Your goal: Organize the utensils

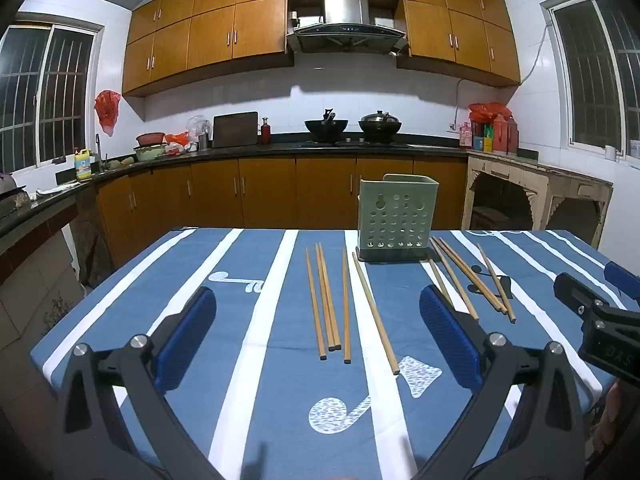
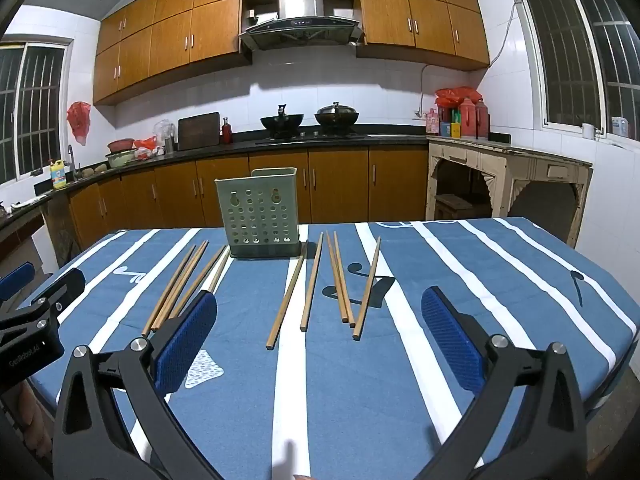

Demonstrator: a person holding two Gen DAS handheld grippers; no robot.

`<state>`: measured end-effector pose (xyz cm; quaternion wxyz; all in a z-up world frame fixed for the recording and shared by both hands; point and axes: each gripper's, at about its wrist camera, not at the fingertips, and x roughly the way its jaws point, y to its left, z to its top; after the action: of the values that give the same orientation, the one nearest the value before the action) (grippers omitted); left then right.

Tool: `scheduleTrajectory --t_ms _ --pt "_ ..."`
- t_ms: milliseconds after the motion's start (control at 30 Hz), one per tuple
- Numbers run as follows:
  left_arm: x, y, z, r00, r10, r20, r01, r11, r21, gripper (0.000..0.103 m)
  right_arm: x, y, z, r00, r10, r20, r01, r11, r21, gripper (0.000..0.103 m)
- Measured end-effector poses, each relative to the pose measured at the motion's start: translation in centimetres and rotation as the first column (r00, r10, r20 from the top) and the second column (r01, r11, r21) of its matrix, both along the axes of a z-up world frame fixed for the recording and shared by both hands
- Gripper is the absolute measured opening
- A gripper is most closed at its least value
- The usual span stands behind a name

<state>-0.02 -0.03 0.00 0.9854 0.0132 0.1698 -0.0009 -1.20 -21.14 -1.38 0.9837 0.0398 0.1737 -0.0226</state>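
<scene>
Chopsticks [image 1: 326,300] lie flat on your blue striped table [image 2: 500,264], long axes running from the near edge toward the far edge, in two loose groups either side of the green perforated holder [image 1: 396,218], which stands upright near the far edge. Your left gripper [image 1: 318,336] and right gripper [image 2: 320,334] both hover above the near edge, tilted slightly downward, jaws spread wide with nothing between them. Some chopstick tips hide behind the blue pads [image 2: 184,340].

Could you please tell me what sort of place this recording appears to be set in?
Most likely a home kitchen: wooden wall cabinets flank a steel range hood, two woks sit on the stove, and a cloth-covered table holds chopsticks.
</scene>
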Motion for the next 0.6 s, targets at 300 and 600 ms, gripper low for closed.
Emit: scheduleTrajectory --t_ms 300,600 --pt "-0.02 0.02 0.04 1.000 0.000 -0.002 0.000 1.000 0.001 0.099 -0.04 -0.05 -0.05 1.000 0.000 0.000 0.000 1.000 0.003 0.101" --pt "0.02 -0.01 0.00 1.000 0.002 -0.004 -0.002 1.000 0.004 0.099 0.01 0.05 -0.14 1.000 0.000 -0.001 0.000 1.000 0.003 0.101"
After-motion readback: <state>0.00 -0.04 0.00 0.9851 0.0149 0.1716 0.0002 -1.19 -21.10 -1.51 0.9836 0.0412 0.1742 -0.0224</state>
